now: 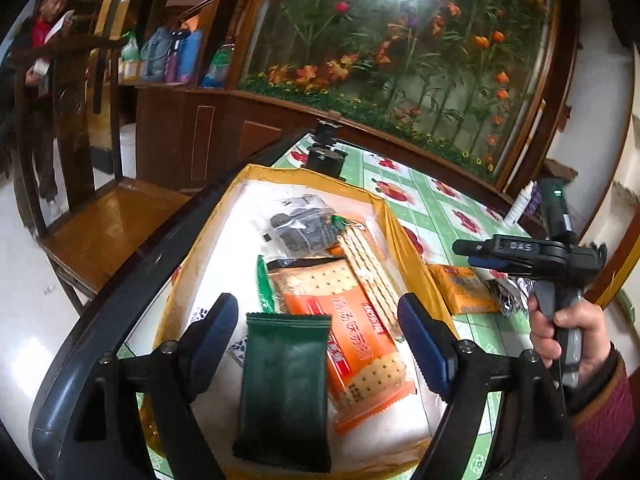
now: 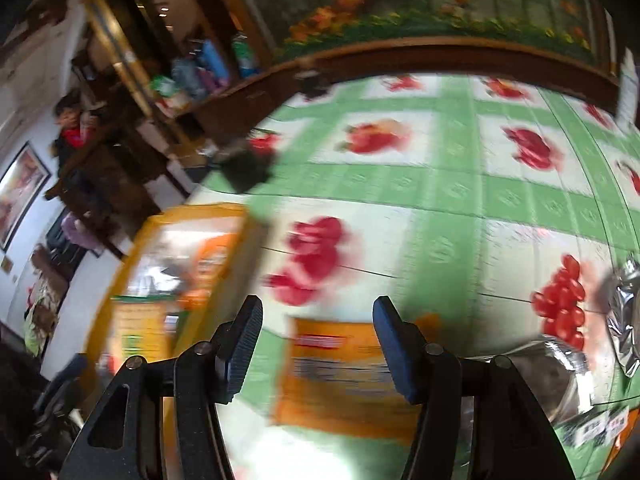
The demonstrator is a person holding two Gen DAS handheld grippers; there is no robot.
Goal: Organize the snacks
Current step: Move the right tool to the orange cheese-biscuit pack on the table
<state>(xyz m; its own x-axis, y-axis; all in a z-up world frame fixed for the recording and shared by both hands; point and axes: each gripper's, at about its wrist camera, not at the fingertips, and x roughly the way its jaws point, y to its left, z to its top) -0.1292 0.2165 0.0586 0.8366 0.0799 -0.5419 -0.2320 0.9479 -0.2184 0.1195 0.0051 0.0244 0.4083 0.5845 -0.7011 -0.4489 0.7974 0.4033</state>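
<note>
Two open grippers: left gripper [image 1: 316, 326] over green packet [image 1: 285, 384], right gripper [image 2: 318, 344] over orange packet [image 2: 340, 376].

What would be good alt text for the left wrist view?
The open left gripper hovers over a yellow-rimmed box holding a dark green packet, orange cracker packs and a grey packet. At right, a hand holds the right gripper above the fruit-print tablecloth.
</note>
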